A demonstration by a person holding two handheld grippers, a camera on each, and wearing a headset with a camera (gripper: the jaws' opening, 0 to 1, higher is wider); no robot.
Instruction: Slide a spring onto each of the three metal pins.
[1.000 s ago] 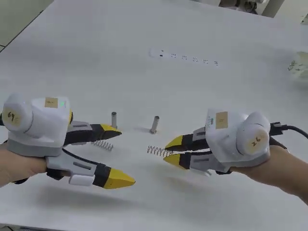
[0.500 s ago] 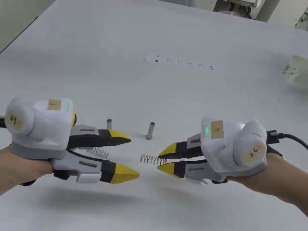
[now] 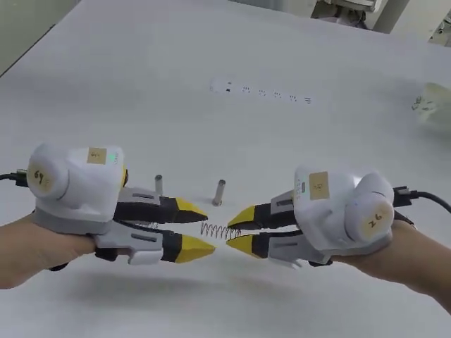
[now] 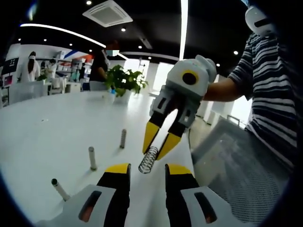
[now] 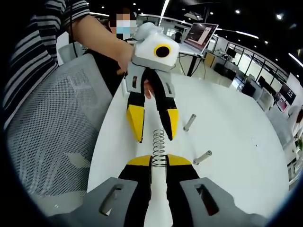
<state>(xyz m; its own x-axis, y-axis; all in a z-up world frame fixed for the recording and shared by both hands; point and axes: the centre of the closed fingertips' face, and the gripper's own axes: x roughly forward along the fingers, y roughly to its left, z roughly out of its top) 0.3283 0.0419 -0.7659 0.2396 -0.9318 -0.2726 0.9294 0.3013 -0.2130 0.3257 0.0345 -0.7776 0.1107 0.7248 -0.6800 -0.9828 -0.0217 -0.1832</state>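
Spring [image 3: 217, 230] sits horizontal over the near part of the table [image 3: 141, 84]. One end is pinched in the jaws of the right gripper [image 3: 236, 231], which are closed down on it. I can't tell if it clears the table.

Vs 1 s ago: the left gripper [image 3: 208, 228] has come in from the left. Back then it was well clear of the spring. Now its jaws are spread and flank the free end, with no contact I can confirm.

Head view has two upright pins just behind the spring, toward the far edge: right pin [image 3: 219, 191] and left pin [image 3: 158, 184]. Left gripper view adds a third pin [image 4: 59, 189], in a row with the other two. Right gripper view has the spring running straight from its own tips to between the left gripper's tips.

Spring itself is bare steel wire with even coils and no bend.
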